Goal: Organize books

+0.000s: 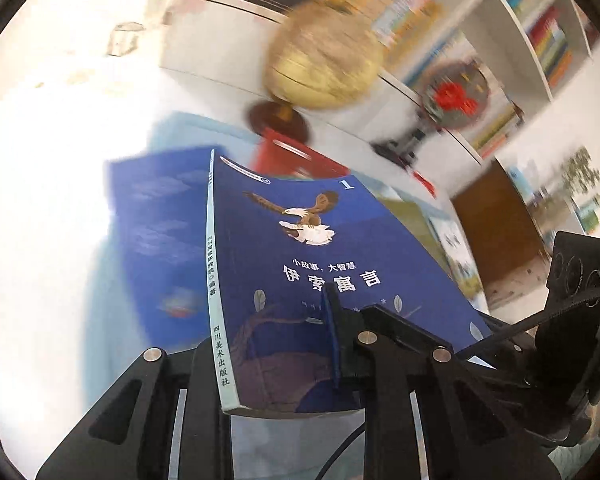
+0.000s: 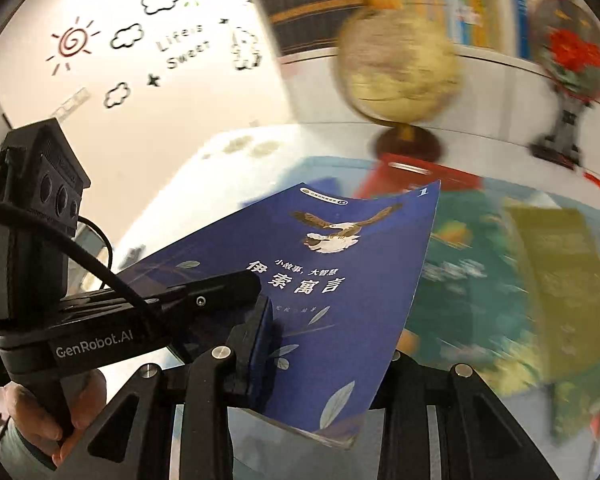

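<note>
Both my left gripper (image 1: 284, 360) and right gripper (image 2: 320, 364) clamp the blue paperback (image 1: 320, 264); light, bendy, best held near the spine.

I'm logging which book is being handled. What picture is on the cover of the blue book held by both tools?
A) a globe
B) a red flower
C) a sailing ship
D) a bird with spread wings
D: the blue book shows a brown-and-white bird with spread wings above its title.
</note>
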{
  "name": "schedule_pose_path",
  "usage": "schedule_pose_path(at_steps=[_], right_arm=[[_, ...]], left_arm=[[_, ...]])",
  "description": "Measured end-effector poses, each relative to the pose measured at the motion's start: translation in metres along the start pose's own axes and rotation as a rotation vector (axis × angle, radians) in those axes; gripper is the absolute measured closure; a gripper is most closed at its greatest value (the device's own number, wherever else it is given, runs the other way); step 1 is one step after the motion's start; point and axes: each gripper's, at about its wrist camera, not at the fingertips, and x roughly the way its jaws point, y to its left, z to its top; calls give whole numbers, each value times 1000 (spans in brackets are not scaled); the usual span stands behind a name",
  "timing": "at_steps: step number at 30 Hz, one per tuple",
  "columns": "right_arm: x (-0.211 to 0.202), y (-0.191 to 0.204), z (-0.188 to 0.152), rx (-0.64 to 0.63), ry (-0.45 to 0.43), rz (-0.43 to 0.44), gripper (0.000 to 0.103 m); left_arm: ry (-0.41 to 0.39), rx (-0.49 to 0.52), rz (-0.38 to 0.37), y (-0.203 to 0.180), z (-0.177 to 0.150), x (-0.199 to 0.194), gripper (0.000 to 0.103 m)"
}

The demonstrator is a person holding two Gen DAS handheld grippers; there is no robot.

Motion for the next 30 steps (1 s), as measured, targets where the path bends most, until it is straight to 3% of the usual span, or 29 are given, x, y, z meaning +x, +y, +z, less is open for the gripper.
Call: schedule_pose_path(at_steps=[8, 15, 19, 23, 25, 30], right_arm=[[111, 103, 39, -53, 42, 96, 70], [183, 136, 59, 18, 125, 110, 69], [202, 141, 59, 53, 132, 111, 69], [219, 135, 55, 97, 186, 105, 69], [225, 129, 51, 124, 219, 102, 67], [236, 122, 37, 149, 301, 116, 59]], left_arm=[[-22, -76, 159, 124, 36, -27, 83], [32, -154, 164, 200, 60, -10, 80], [58, -165, 203, 215, 63, -4, 72], [126, -158, 269, 224, 60, -1, 59], [156, -146, 351, 226, 52, -1, 54], [181, -142, 408, 231, 39, -1, 54]])
